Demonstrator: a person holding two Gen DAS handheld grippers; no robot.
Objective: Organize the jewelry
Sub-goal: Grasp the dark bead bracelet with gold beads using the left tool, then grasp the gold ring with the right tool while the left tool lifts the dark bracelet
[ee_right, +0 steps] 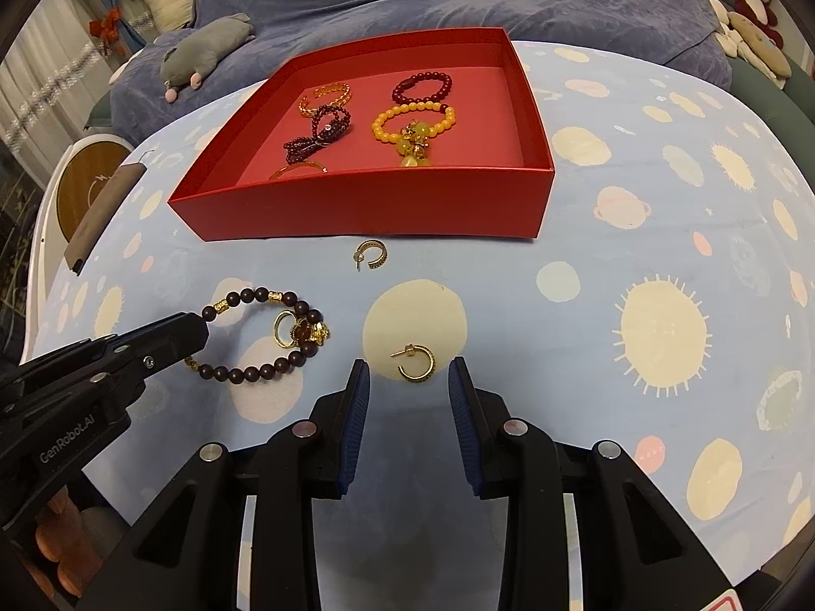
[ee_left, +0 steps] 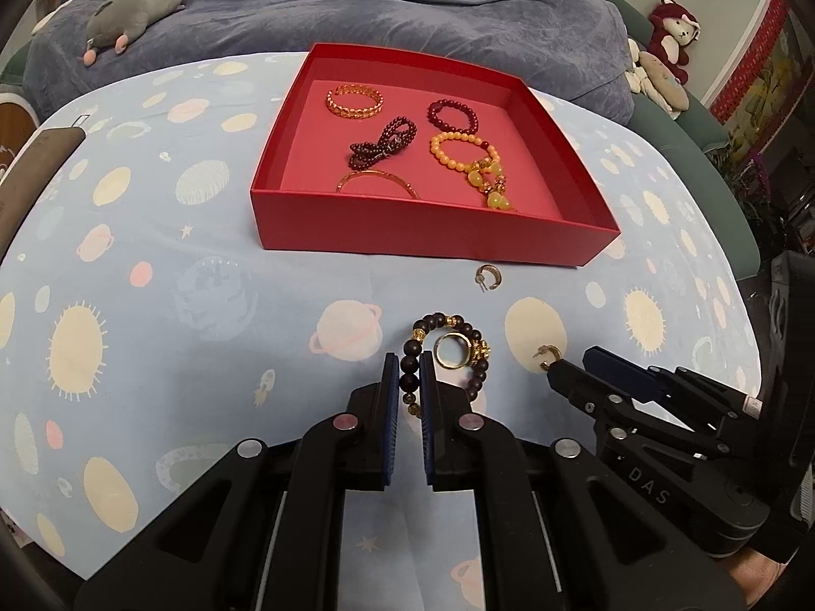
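Observation:
A red box (ee_left: 433,242) (ee_right: 356,214) holds several bracelets. On the cloth in front of it lies a dark bead bracelet (ee_left: 471,338) (ee_right: 254,371) with a gold ring (ee_left: 453,354) (ee_right: 284,328) inside its loop. My left gripper (ee_left: 409,371) (ee_right: 204,328) is shut on the bracelet's near side; the beads sit between its pads. A gold hoop earring (ee_right: 415,364) (ee_left: 547,354) lies between the open fingers of my right gripper (ee_right: 409,374) (ee_left: 568,362). A second hoop earring (ee_left: 488,275) (ee_right: 371,254) lies just before the box.
The round table wears a blue planet-print cloth (ee_left: 153,265) (ee_right: 662,254). A brown case (ee_right: 102,214) (ee_left: 30,173) lies at its left edge. A blue-covered sofa with plush toys (ee_left: 137,5) stands behind.

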